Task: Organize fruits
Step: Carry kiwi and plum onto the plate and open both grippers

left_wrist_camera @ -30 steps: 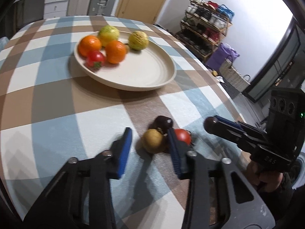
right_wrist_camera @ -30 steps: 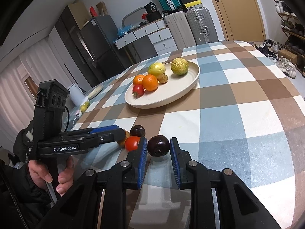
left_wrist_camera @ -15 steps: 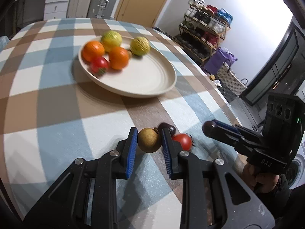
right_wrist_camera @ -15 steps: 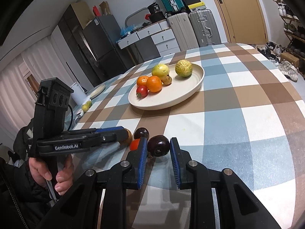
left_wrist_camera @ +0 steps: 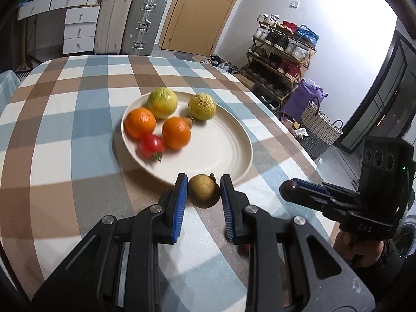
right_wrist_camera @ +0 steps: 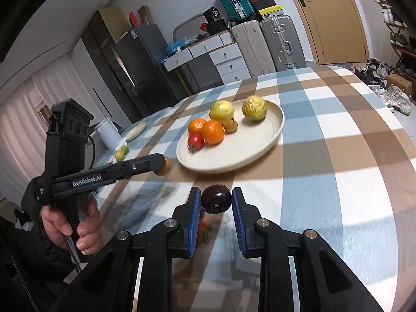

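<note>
Fruit in both hands: my left gripper [left_wrist_camera: 204, 191] clamps a brown fruit [left_wrist_camera: 202, 190], my right gripper [right_wrist_camera: 216, 199] a dark fruit [right_wrist_camera: 216, 199], near the plate [left_wrist_camera: 223, 145]

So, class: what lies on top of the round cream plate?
On the round cream plate: two oranges, a red tomato, two yellow-green fruits, one small brown fruit, partly hidden behind an orange.

Brown fruit [left_wrist_camera: 202, 192] gripped, dark fruit [right_wrist_camera: 216, 199] gripped
</note>
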Available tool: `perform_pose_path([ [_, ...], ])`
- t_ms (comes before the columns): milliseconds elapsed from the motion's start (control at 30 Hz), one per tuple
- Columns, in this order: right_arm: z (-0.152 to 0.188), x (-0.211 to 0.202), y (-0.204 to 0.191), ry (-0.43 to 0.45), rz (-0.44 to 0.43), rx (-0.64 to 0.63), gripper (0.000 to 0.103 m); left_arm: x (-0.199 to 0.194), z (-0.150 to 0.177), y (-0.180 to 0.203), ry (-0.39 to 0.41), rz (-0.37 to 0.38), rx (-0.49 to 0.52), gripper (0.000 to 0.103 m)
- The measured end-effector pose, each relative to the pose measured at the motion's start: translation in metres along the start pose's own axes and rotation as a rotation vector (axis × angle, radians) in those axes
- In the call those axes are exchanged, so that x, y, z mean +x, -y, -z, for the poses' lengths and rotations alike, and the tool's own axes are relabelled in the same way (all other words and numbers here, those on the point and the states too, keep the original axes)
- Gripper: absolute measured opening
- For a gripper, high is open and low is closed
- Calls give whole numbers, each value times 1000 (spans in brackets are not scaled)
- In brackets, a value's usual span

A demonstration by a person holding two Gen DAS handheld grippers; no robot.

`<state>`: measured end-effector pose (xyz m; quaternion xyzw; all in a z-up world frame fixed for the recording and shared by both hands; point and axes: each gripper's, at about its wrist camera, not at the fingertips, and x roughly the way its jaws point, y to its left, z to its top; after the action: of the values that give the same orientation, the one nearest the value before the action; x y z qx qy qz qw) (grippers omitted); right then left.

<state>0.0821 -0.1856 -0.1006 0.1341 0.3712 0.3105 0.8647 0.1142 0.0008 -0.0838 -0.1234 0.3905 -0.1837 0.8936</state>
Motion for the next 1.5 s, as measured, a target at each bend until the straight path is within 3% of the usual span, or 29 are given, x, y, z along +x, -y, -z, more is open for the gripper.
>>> perform_pose_path([
  [267,-39,29,-2,-3,-45,-15,25,20,-20,-9,-3,-9,8,23],
  [533,-62,73,-2,-60,-89,3,25,42,-26,-24,-31,-5,1,23],
  [933,-71,115,10,-137,-111,83,25,60,-25,-34,-54,16,-8,23],
  [1333,-75,125,5,-153,-91,74,26,58,-23,-37,-40,1,-23,23],
  [1433,-76,124,4,-148,-85,72,41,57,-24,-39,-40,7,-37,26],
  [1500,-77,119,3,-128,-108,71,48,55,-25,-36,-36,8,-28,34],
])
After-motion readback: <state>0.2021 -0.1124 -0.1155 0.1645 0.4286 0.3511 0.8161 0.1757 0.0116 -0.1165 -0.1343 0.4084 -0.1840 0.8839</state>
